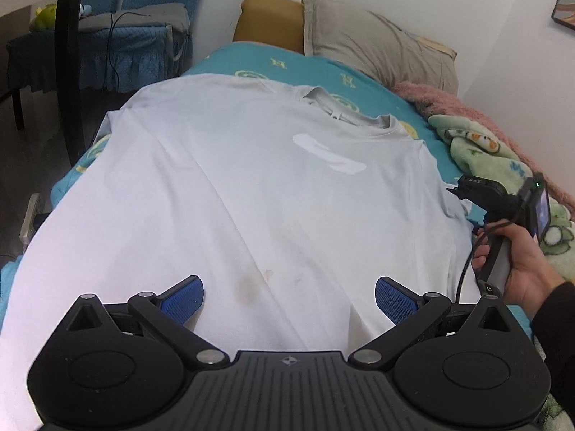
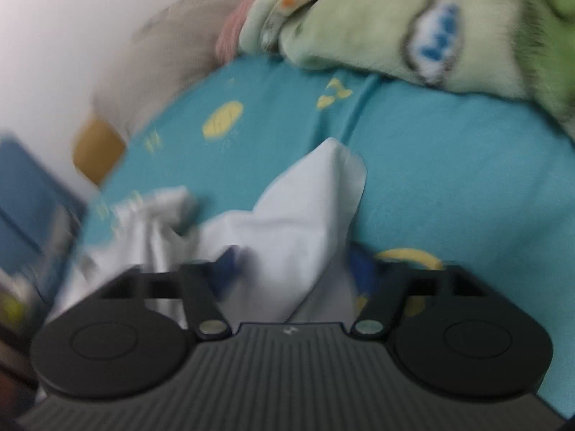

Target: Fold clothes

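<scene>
Two claws: left claw (image 1: 289,300) gapes empty; right claw (image 2: 291,269) pinches the white T-shirt (image 1: 251,194) sleeve

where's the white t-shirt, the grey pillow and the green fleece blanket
white t-shirt (image 1: 251,186): left wrist view, middle of the chest
grey pillow (image 1: 373,39): left wrist view, centre of its face
green fleece blanket (image 2: 377,25): right wrist view, on a bare pale-green fold

Blurry view here: my right claw (image 2: 287,269) has white shirt (image 2: 298,222) fabric bunched between its blue fingers (image 2: 226,262), rising to a peak over the teal bed (image 2: 449,186). A green blanket (image 2: 413,25) lies beyond, pillow (image 2: 172,43) at upper left.
</scene>
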Available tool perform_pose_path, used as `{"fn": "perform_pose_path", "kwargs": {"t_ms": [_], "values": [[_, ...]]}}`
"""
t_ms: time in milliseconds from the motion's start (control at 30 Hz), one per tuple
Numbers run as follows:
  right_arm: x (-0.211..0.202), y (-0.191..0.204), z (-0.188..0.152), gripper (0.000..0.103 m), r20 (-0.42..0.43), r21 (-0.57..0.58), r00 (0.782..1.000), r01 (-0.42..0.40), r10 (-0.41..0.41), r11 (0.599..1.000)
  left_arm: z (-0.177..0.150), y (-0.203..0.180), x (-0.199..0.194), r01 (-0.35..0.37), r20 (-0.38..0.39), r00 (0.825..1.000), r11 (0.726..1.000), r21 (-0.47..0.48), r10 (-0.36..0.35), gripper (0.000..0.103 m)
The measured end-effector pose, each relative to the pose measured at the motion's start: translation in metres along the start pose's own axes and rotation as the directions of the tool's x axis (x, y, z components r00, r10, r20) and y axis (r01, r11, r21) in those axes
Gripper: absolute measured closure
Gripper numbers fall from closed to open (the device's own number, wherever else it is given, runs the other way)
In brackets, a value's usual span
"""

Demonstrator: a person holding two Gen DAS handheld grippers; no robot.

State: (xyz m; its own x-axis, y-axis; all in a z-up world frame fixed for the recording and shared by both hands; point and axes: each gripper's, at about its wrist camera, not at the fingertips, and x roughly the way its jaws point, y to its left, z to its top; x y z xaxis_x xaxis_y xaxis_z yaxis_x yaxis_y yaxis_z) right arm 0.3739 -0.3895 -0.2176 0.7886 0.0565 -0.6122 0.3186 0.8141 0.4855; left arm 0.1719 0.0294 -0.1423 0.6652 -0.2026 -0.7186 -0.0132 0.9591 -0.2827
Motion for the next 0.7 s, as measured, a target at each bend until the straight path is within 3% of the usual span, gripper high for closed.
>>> {"fn": "perform_pose_path", "kwargs": {"t_ms": [33, 67, 200, 567, 600, 633, 700], "values": [[0.001, 0.008, 0.002, 0.087, -0.002, -0.059, 1.0, -0.004, 0.004, 0.998, 0.0, 0.001, 0.002, -0.002, -0.004, 1.0, 1.0, -0.003, 0.002, 0.0], [0.0, 0.016, 0.004, 0.093, -0.001, -0.109, 1.0, -0.004, 0.004, 0.994, 0.001, 0.002, 0.002, -0.005, -0.002, 1.0, 1.0, -0.008, 0.005, 0.0], [-0.024, 0.031, 0.021, 0.094, 0.085, -0.204, 0.996, 0.033, -0.016, 0.978, 0.004, 0.003, 0.0, -0.019, 0.015, 1.0, 1.0, -0.012, 0.019, 0.0], [-0.04, -0.004, 0.043, 0.088, 0.116, -0.159, 0.984, 0.151, -0.133, 0.976, -0.002, -0.008, -0.003, -0.033, 0.035, 0.999, 0.997, 0.074, 0.031, 0.0], [-0.042, -0.007, 0.045, 0.076, 0.118, -0.155, 0.983, 0.161, -0.144, 0.975, -0.002, -0.009, -0.002, -0.034, 0.033, 0.999, 0.996, 0.081, 0.031, 0.0], [-0.043, -0.011, 0.047, 0.044, 0.12, -0.15, 0.981, 0.172, -0.154, 0.974, -0.002, -0.01, -0.001, -0.035, 0.032, 0.999, 0.996, 0.088, 0.032, 0.0], [-0.058, -0.009, 0.04, 0.007, 0.126, -0.131, 0.985, 0.137, -0.12, 0.982, -0.003, -0.012, -0.002, -0.037, 0.033, 0.999, 0.994, 0.108, 0.033, 0.0]]}}
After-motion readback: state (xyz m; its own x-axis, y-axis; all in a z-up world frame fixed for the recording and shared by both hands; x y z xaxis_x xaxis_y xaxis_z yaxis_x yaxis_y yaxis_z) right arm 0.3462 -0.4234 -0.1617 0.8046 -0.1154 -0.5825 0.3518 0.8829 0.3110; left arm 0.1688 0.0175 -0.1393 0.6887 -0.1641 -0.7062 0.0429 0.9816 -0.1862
